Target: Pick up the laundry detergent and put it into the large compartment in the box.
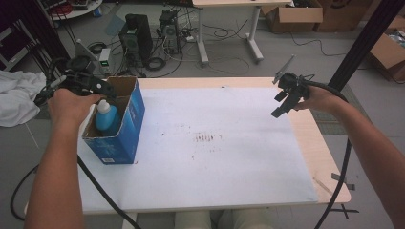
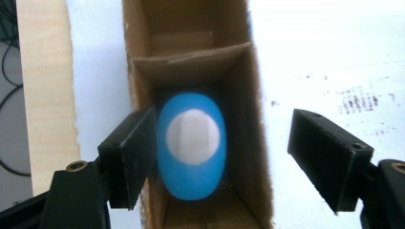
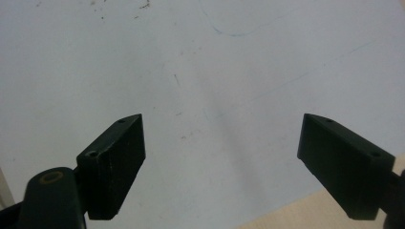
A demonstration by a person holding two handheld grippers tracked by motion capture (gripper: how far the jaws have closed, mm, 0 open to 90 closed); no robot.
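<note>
A blue bottle (image 1: 107, 118) with a white cap (image 2: 193, 137) stands upright inside an open blue cardboard box (image 1: 125, 128) at the table's left. My left gripper (image 2: 224, 162) hovers straight above the box (image 2: 248, 143), jaws apart, and the bottle (image 2: 191, 181) sits below and between them, untouched. In the high view the left gripper (image 1: 101, 88) is over the box's back end. My right gripper (image 1: 284, 101) hangs open above the white mat near the right side; in its own view the right gripper (image 3: 222, 167) has nothing between its jaws.
A white mat (image 1: 215, 143) with brown smudges (image 1: 206, 138) covers most of the wooden table (image 1: 315, 143). Behind the table are computer towers (image 1: 136, 38), cables and another desk. White cloth (image 1: 16, 95) lies off the left edge. Cardboard boxes (image 1: 296, 14) stand at the back right.
</note>
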